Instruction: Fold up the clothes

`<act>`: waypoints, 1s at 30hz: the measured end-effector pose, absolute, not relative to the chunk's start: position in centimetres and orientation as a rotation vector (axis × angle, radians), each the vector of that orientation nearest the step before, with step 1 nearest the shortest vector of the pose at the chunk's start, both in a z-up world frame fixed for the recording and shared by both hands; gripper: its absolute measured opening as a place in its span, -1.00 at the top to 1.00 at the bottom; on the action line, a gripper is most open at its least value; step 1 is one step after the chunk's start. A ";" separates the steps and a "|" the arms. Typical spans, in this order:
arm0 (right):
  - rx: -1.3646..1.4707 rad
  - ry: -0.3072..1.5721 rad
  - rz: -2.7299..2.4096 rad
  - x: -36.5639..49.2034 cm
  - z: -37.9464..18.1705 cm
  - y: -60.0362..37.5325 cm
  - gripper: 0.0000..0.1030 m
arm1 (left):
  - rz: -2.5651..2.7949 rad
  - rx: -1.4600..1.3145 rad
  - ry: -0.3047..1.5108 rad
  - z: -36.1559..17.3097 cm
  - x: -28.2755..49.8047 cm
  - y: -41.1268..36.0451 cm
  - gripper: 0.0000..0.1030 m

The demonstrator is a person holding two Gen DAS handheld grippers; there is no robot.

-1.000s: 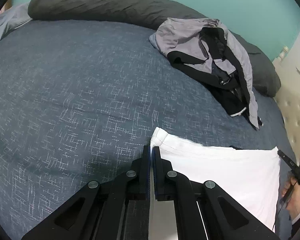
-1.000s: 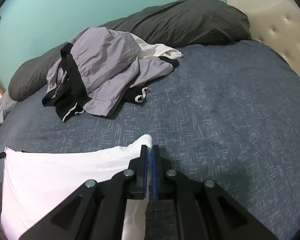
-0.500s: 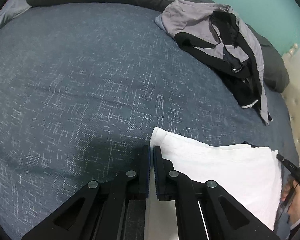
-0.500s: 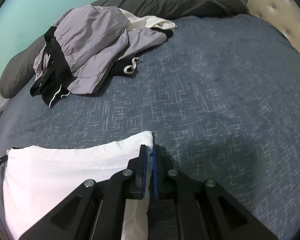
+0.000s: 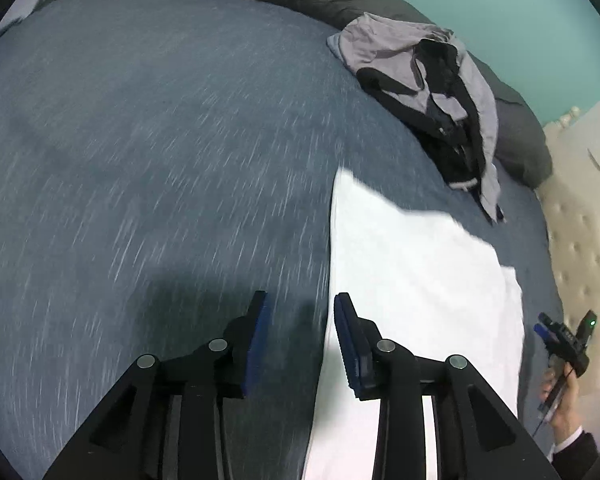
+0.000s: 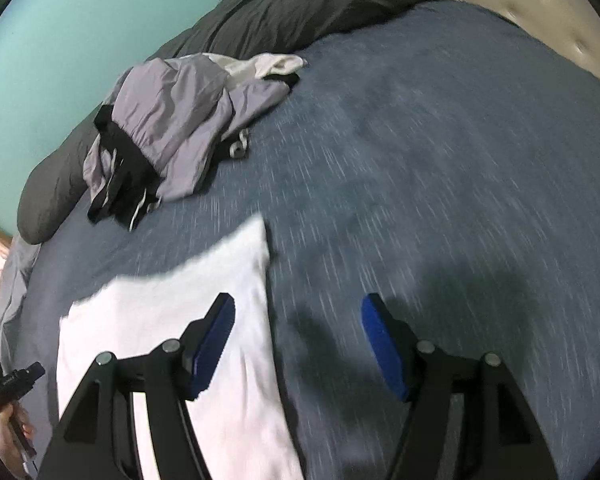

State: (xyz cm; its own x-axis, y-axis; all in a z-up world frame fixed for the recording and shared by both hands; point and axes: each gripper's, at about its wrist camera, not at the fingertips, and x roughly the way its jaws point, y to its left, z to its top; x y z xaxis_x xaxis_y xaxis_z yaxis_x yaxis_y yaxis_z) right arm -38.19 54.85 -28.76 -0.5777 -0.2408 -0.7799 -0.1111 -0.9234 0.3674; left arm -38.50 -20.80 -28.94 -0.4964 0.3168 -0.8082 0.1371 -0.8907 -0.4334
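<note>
Both tongs, left (image 5: 300, 328) and right (image 6: 298, 334), just opening, empty, over flat folded white garment (image 5: 412, 280), long axis away

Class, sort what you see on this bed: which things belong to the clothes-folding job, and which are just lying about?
Job:
white garment
grey-and-black clothes pile
left gripper
right gripper

Lying about:
dark pillows
blue bedspread
tufted headboard

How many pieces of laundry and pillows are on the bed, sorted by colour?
White folded garment: 1
Grey-and-black garment: 1
Cream garment under the grey one: 1
Dark grey pillows: 1 long run; how many pillows, I cannot tell
Total: 4
</note>
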 end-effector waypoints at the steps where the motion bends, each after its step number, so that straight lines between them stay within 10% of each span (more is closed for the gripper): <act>1: 1.417 -0.619 -2.642 -36.7 -28.9 55.1 -0.31 | 2.528 -1.525 -0.700 -29.1 -37.1 -21.0 0.27; 19: 1.442 -0.817 -2.503 -15.8 -29.8 55.8 -0.28 | 2.435 -1.583 -0.911 -32.8 -21.2 -21.7 0.17; 30: 1.414 -1.052 -2.407 -13.9 -32.7 56.6 0.42 | 2.418 -1.583 -0.940 -33.6 -20.6 -21.0 0.17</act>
